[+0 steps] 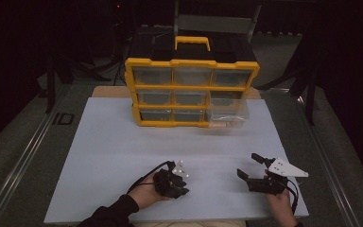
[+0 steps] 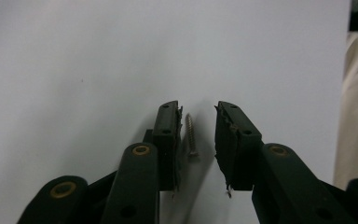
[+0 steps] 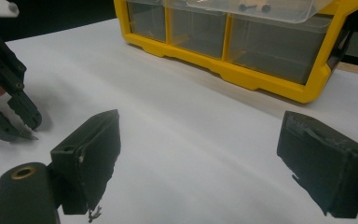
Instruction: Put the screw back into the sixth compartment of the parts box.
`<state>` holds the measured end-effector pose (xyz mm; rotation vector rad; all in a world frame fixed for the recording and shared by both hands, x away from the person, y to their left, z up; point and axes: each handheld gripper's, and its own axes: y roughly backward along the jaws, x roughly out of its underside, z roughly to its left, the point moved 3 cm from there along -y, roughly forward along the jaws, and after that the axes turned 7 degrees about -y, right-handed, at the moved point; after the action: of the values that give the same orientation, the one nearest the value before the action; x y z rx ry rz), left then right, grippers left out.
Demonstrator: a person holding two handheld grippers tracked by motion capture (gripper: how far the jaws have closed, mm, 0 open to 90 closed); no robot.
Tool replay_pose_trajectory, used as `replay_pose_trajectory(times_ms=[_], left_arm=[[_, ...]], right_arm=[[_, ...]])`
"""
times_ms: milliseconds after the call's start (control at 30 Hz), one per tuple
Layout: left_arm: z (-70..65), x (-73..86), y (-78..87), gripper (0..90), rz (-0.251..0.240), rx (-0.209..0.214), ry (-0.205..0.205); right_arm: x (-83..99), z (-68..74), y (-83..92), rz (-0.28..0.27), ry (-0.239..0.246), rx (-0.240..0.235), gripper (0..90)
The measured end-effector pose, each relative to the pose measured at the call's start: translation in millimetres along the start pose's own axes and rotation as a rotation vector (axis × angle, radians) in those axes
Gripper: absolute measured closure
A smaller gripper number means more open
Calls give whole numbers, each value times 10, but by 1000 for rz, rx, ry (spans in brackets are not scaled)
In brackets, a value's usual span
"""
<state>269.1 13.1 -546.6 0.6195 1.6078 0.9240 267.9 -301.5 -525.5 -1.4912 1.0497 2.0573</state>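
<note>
A small screw [image 2: 190, 135] is lying flat on the white mat [image 1: 123, 142], near the person and a bit left of the middle. It is sitting between the two black jaws of the left gripper [image 2: 198, 121]. The jaws are standing close together, one almost touching the screw, but there is a gap on the other side, so they are not pinching it yet. I think the picking-up is only starting: the screw is not lifted.

On the near right, the right gripper [image 1: 248, 165] is waiting over the mat with its jaws spread wide and nothing in them.

Far across the mat, the yellow drawer box [image 1: 191, 92] is standing with one clear drawer [image 1: 227, 113] pulled out at its lower right. The screw probably needs to go there, so carrying and dropping are left to do.
</note>
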Motion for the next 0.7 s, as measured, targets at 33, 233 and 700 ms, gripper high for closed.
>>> replay_pose_trajectory(times_ms=[33,233,700], left_arm=[[7,2,2,731,-1,1,4],[1,3,-1,816,9,4,-5],[69,-60,78,880,-12,-2,49]], right_arm=[[0,-1,0,0,0,0,134],[2,-3,-2,1,-1,0,134],[1,-5,1,-1,-3,1,133]])
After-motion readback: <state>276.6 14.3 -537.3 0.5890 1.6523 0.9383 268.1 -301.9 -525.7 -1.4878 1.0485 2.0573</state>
